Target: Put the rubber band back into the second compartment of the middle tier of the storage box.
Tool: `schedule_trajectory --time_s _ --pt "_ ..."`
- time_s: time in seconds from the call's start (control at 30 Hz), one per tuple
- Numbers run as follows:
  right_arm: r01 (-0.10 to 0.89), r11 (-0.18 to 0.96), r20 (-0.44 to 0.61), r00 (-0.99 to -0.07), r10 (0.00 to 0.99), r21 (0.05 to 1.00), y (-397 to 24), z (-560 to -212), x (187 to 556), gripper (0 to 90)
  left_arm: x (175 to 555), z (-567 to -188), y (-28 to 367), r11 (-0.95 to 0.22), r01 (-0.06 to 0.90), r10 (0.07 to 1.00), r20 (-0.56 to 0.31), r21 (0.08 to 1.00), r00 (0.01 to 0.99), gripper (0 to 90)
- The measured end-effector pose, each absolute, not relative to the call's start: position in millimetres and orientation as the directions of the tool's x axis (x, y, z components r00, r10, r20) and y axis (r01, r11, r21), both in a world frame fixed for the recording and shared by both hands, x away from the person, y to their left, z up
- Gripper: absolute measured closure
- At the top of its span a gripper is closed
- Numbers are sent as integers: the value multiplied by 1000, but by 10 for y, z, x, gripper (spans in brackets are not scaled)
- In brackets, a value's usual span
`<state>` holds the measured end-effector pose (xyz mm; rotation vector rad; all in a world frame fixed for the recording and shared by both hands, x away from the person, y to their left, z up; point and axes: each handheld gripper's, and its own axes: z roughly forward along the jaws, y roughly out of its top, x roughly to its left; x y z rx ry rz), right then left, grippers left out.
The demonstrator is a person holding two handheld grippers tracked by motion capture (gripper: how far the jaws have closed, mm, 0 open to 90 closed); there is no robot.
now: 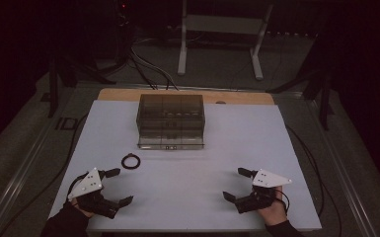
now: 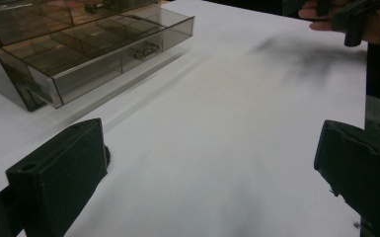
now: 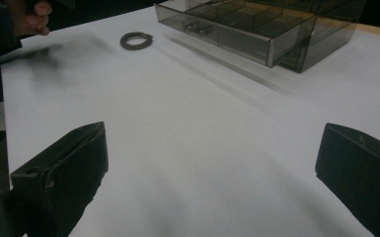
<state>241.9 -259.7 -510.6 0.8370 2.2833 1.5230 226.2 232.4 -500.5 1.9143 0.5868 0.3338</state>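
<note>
- Smoky clear compartment box (image 1: 171, 121) lies across the white table (image 1: 187, 197), drawer front facing the person.
- Dark ring (image 1: 131, 161) lies flat just before its left corner.
- Left gripper (image 1: 120, 186) and right gripper (image 1: 236, 184) hold jaws apart, empty.

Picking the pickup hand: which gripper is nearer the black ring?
Left. The left gripper sits just below the black ring; the right gripper is far across the table, both open.

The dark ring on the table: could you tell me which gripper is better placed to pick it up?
Left. The dark ring lies just ahead of the open left gripper; the right gripper sits across the table.
</note>
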Motion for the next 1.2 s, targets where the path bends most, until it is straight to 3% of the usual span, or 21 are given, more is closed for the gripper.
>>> schedule_trajectory --time_s 0.33,1.2 --pt "307 269 92 -797 597 913 -2590 -5077 2403 0 2246 -4853 2274 -296 231 496 -57 927 866 2" --pt "315 245 116 -797 592 917 -2584 -5072 2397 0 2378 -4623 2299 -231 233 525 -81 945 847 2"
